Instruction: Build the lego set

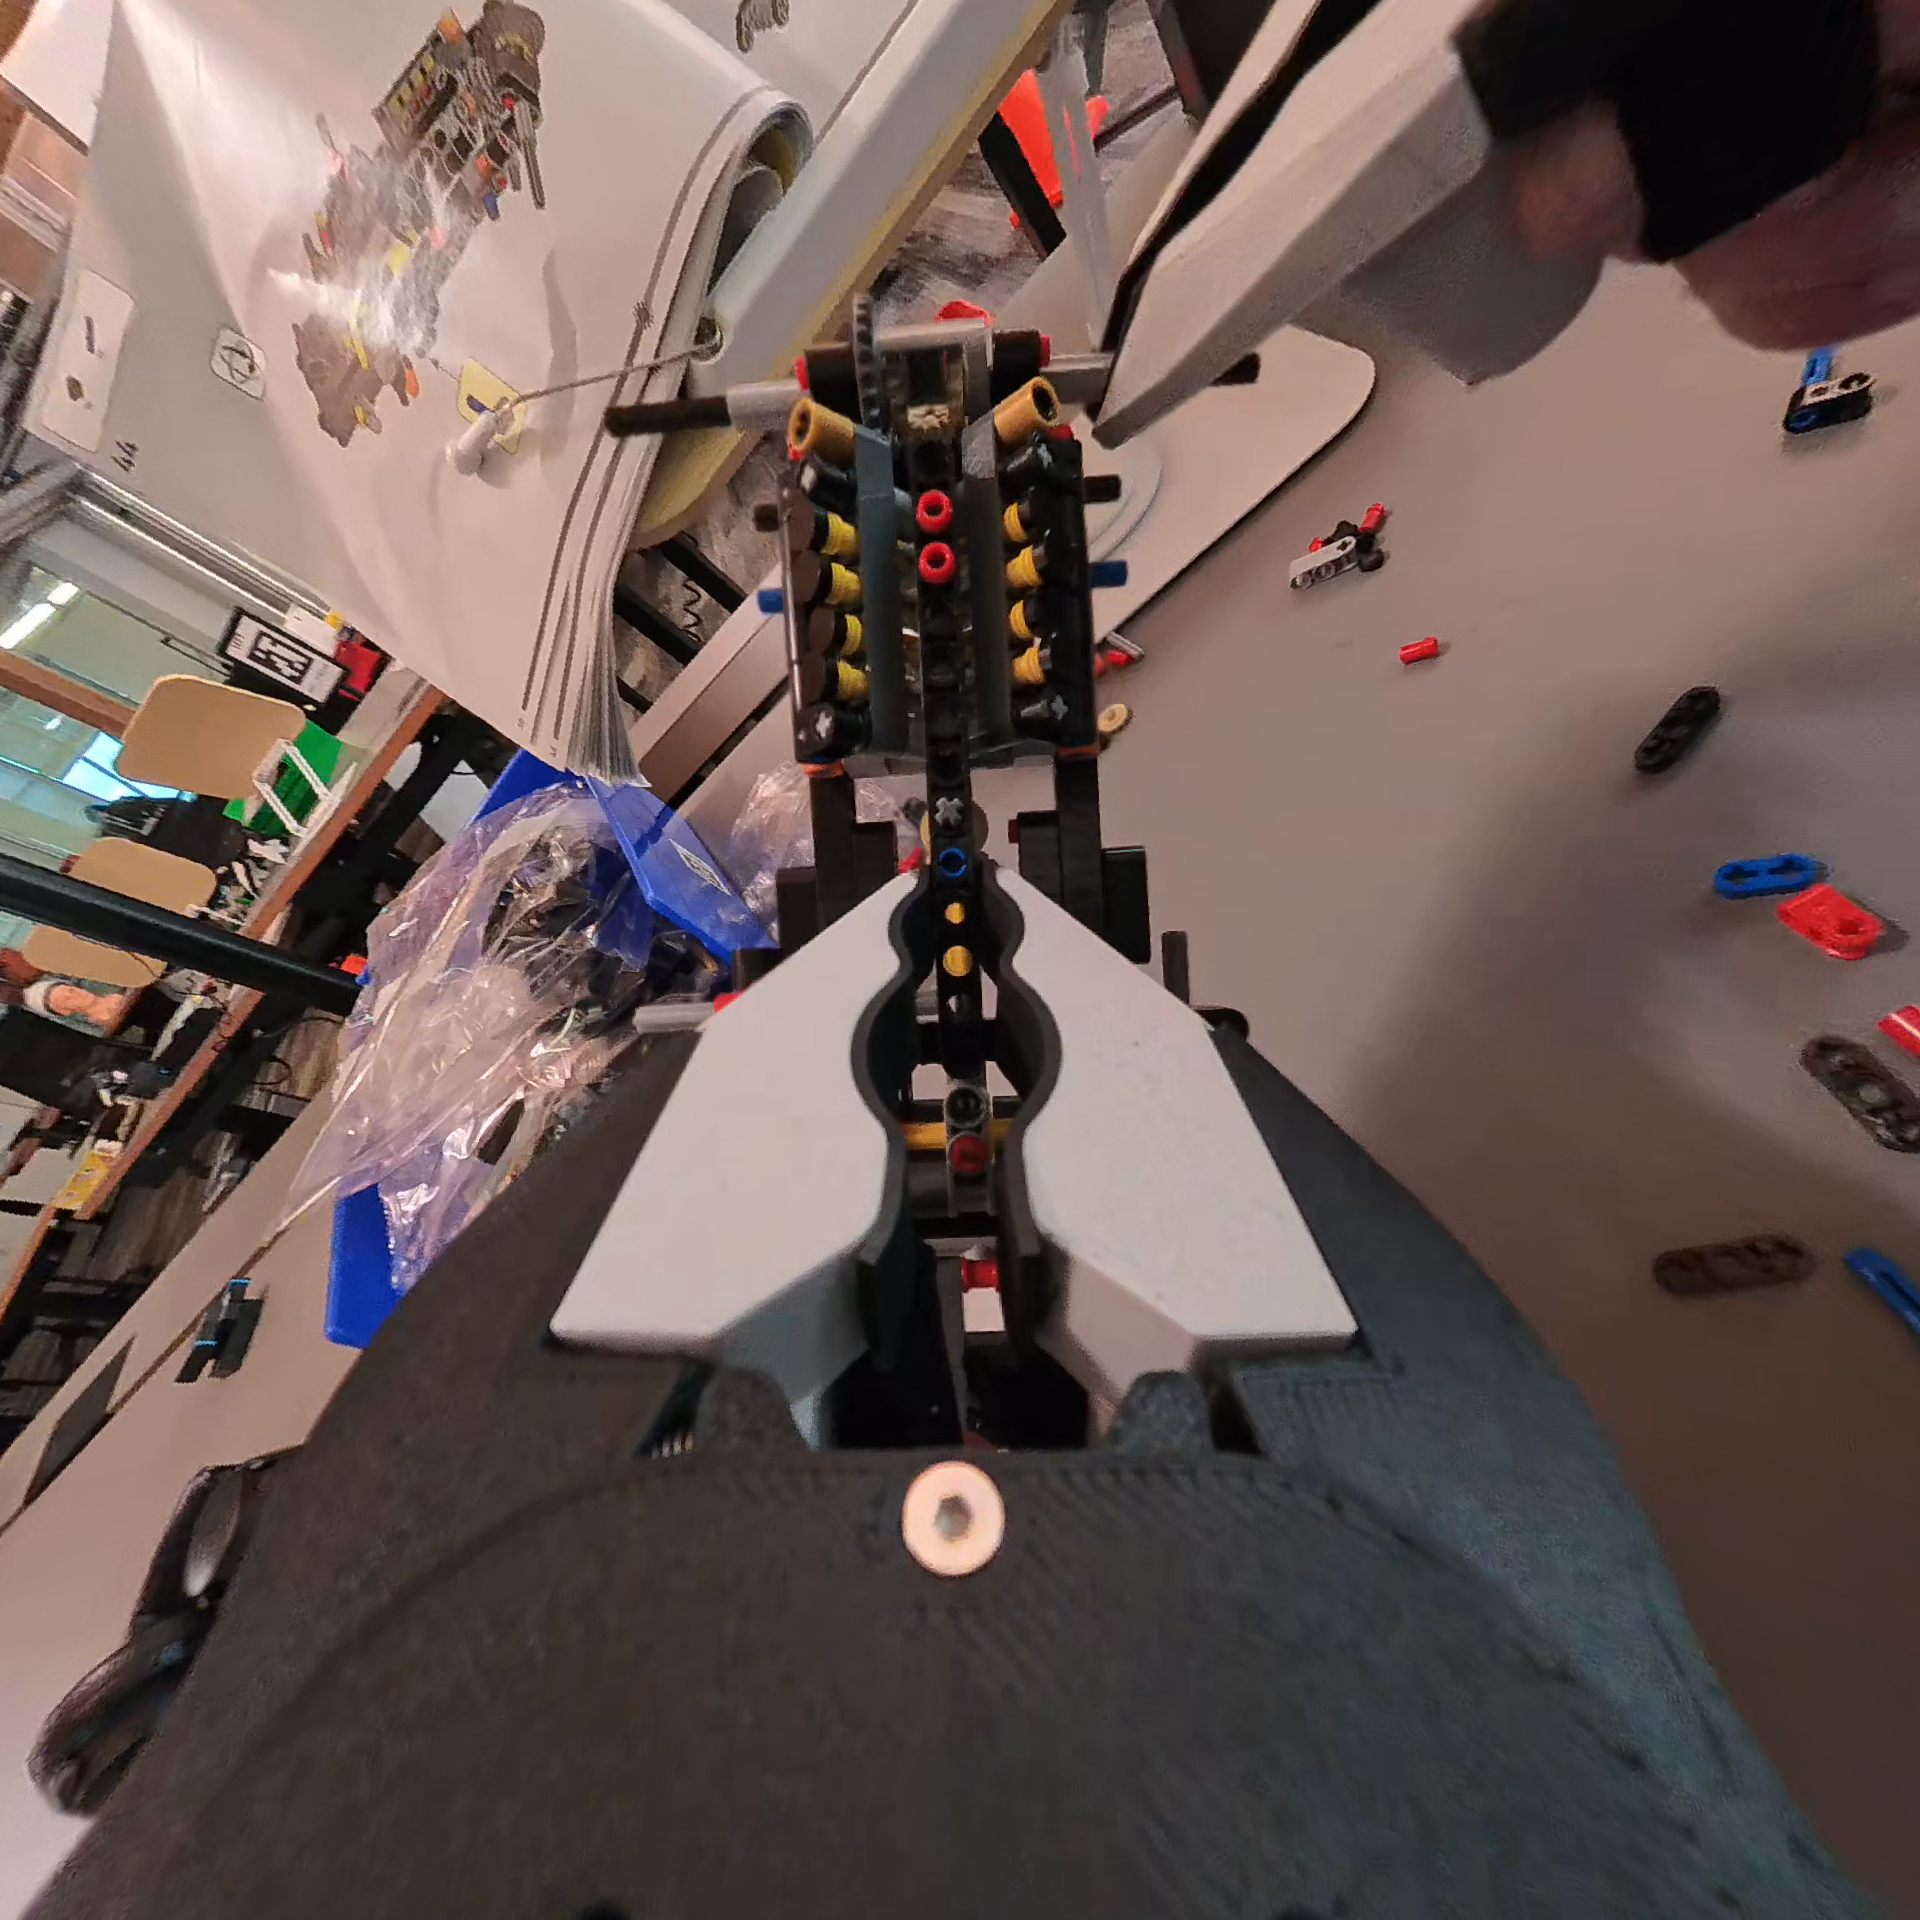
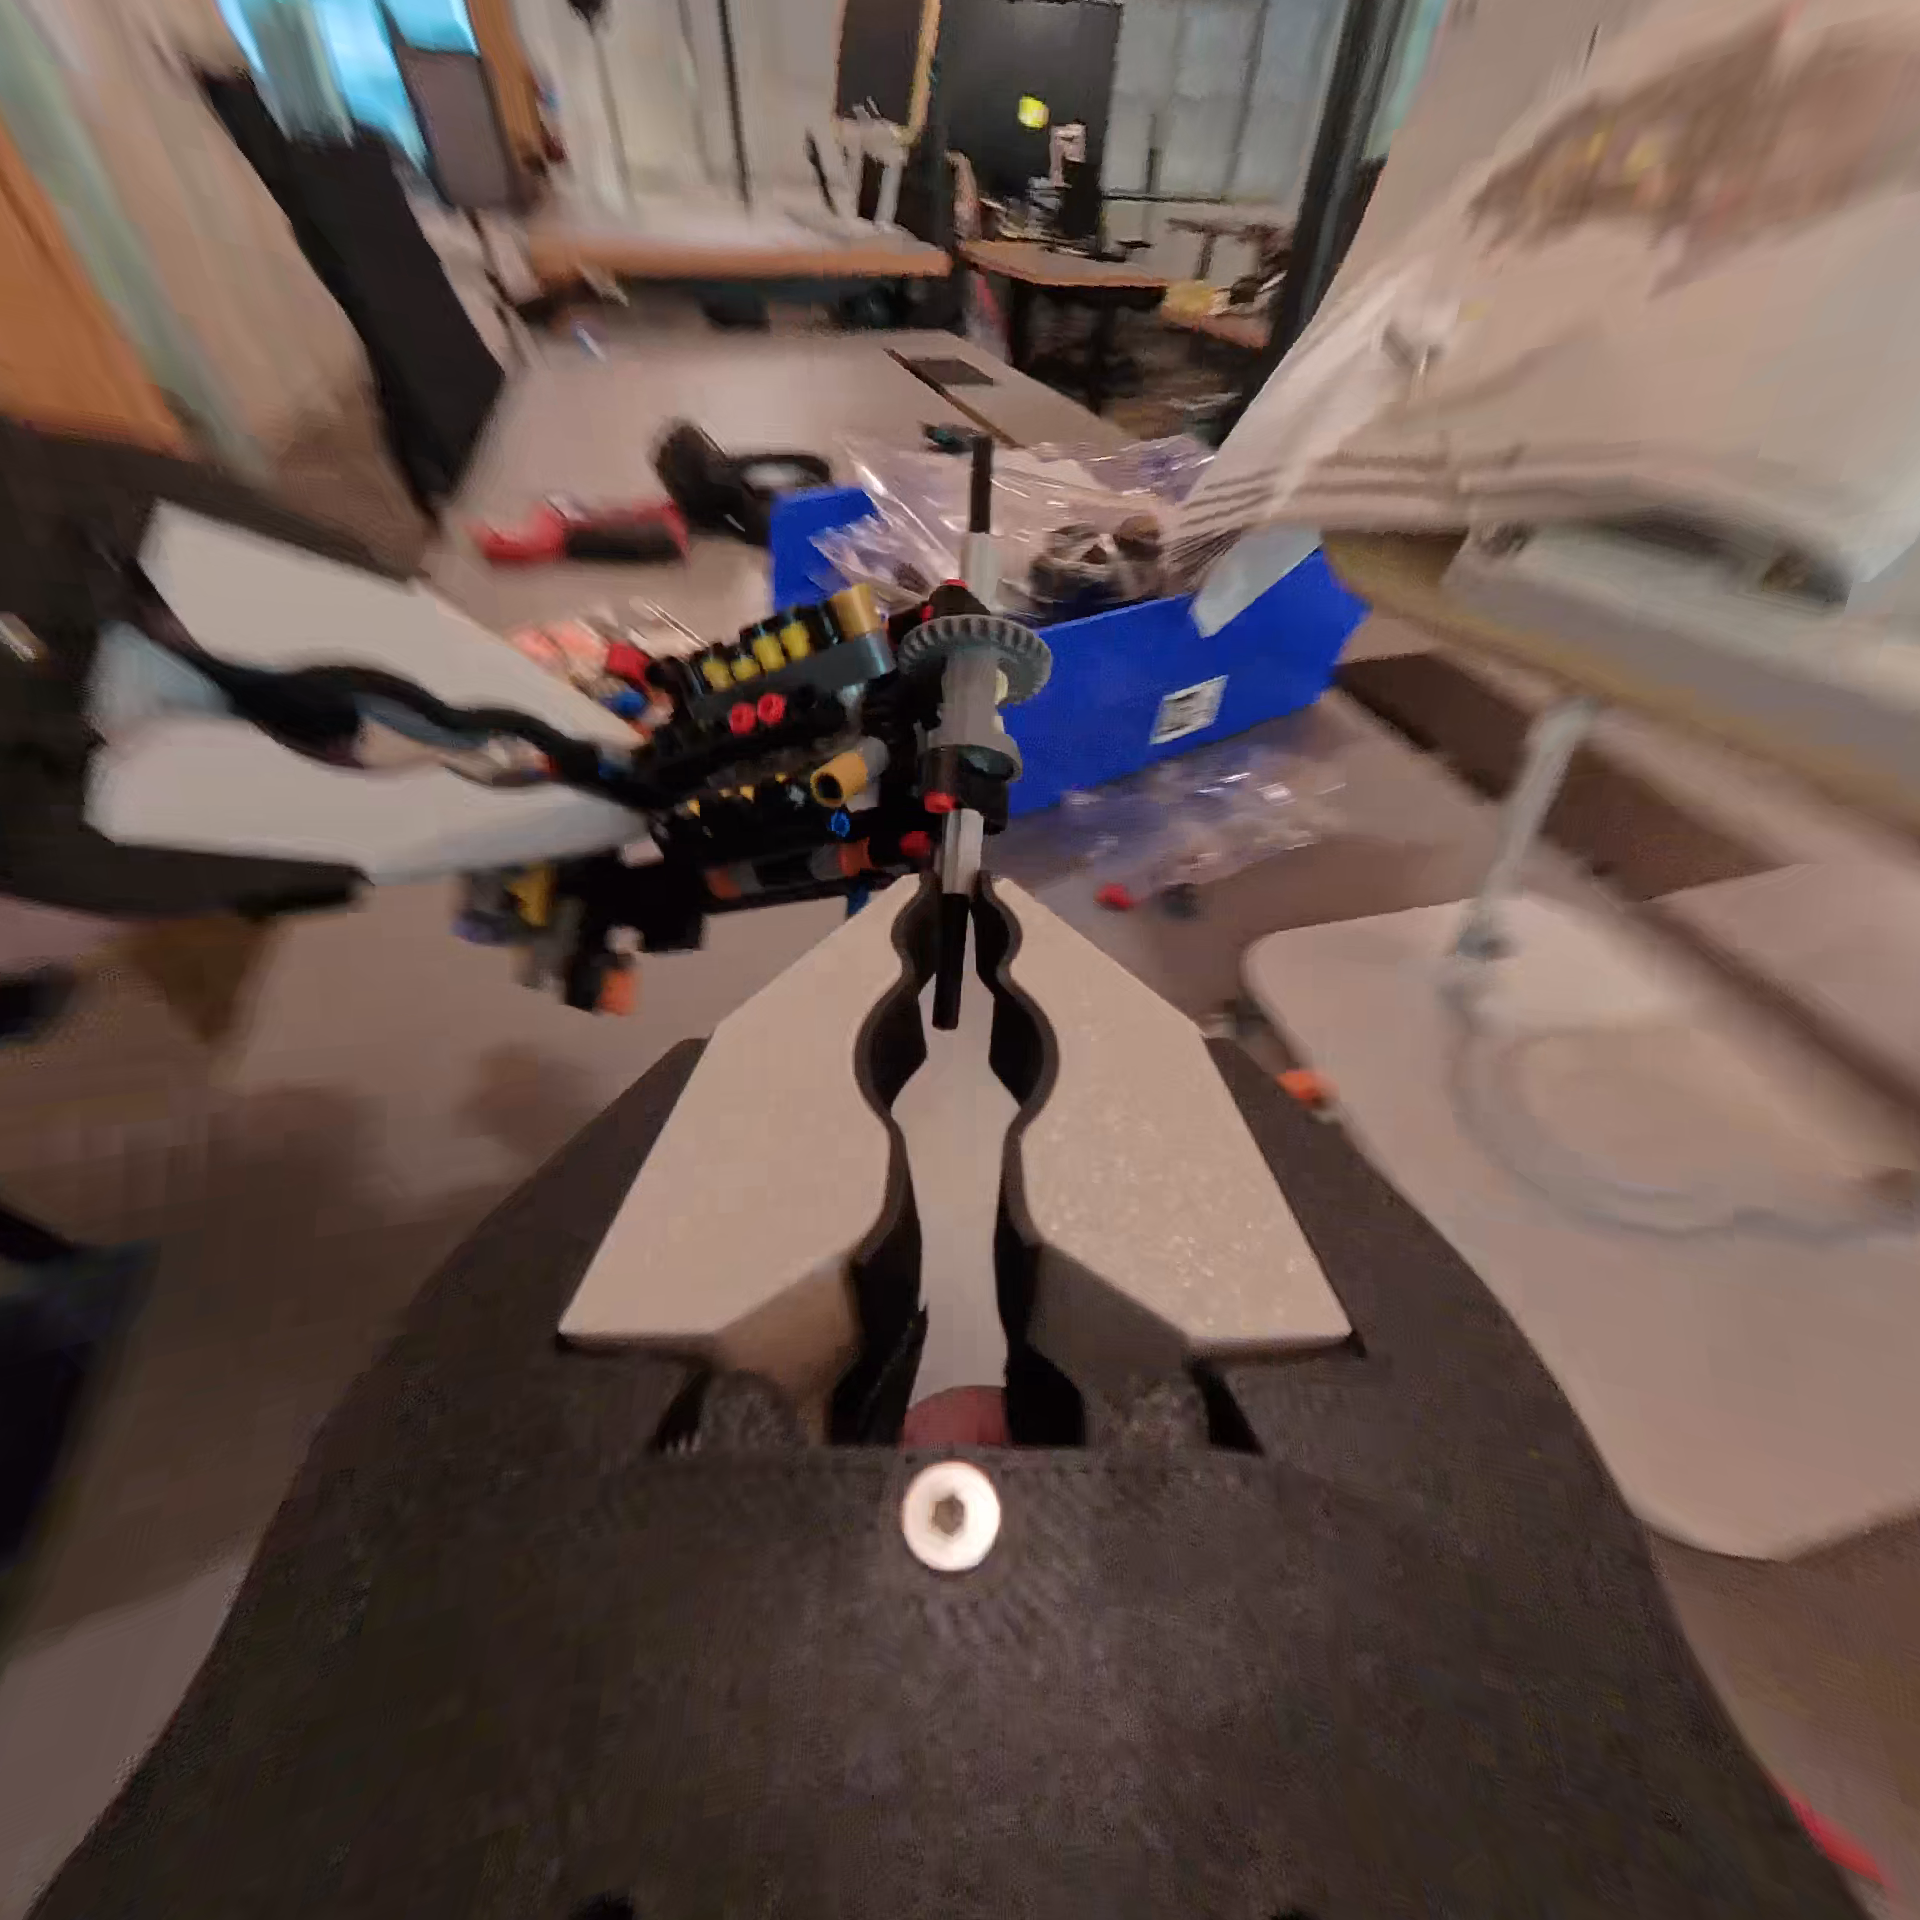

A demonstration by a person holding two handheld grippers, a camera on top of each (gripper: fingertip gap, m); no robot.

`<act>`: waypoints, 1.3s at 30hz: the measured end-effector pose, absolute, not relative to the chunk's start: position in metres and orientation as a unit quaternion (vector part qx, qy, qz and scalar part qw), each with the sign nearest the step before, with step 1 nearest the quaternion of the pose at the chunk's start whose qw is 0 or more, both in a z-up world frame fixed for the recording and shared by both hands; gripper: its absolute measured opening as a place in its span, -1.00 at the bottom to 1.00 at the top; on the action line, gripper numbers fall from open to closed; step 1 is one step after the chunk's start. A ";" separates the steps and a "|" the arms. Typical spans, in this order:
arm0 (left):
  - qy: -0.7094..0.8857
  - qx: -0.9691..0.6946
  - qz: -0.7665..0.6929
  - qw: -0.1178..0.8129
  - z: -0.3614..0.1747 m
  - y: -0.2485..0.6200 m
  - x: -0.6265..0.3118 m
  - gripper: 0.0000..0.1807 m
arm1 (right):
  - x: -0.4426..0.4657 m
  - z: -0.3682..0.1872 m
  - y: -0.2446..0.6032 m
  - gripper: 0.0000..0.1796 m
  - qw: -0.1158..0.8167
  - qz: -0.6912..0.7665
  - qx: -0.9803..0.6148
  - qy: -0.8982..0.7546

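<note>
Grey tabletop in a cluttered workshop; benches and chairs are seen behind, and the right wrist view is motion-blurred.

Left gripper: jaws nearly closed, clamped on the black central beam of the model. The model is held clear of the table, projecting forward from the fingertips.

Right gripper: jaws narrowly parted around the black axle that runs through the model's grey gear. The tips appear to pinch the axle, but firm contact cannot be confirmed through the blur.

Handling, judged: the model is taken to be light and rigid overall, yet held together by friction pins, so subassemblies could separate under twist or side load. The central beam is considered the soundest hold; protruding yellow and red pins should be avoided. The axle is thin, smooth and likely to slip or slide lengthwise; it should be pushed along its own line only, against the left gripper's counter-hold.

Outward: loose parts are scattered on the table to the right, a manual is propped on a stand, and a blue bin with plastic bags lies beyond.
</note>
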State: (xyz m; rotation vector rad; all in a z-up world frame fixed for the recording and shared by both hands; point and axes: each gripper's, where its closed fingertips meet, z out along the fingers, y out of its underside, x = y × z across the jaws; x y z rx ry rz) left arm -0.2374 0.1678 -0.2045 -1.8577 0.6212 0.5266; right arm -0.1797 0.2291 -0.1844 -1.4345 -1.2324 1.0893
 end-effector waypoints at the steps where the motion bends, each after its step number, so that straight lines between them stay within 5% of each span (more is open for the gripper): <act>1: 0.261 -0.775 0.226 0.529 -0.203 0.168 -0.238 -0.94 | -0.180 -0.183 0.228 -0.97 0.423 0.492 -0.595 -0.474; 6: 0.279 -0.752 0.254 0.541 -0.195 0.167 -0.238 -0.94 | -0.177 -0.169 0.218 -0.97 0.228 0.709 -0.581 -0.328; 10: 0.291 -0.735 0.284 0.543 -0.192 0.165 -0.243 -0.95 | -0.176 -0.170 0.214 -0.97 0.194 0.736 -0.569 -0.311; 16: 0.290 -0.738 0.290 0.536 -0.192 0.164 -0.244 -0.95 | -0.177 -0.183 0.229 -0.75 0.413 0.532 -0.592 -0.441; 22: 0.298 -0.733 0.303 0.531 -0.190 0.163 -0.245 -0.95 | -0.170 -0.157 0.223 -0.81 0.597 0.313 -0.485 -0.558; 28: 0.316 -0.719 0.322 0.528 -0.184 0.163 -0.244 -0.95 | -0.174 -0.137 0.236 -0.59 0.523 0.422 -0.509 -0.538; 33: 0.331 -0.705 0.328 0.534 -0.181 0.163 -0.236 -0.95 | -0.182 -0.131 0.227 -0.34 0.371 0.588 -0.505 -0.512; 39: 0.340 -0.690 0.324 0.551 -0.177 0.163 -0.227 -0.95 | -0.187 -0.131 0.222 -0.47 0.290 0.673 -0.497 -0.464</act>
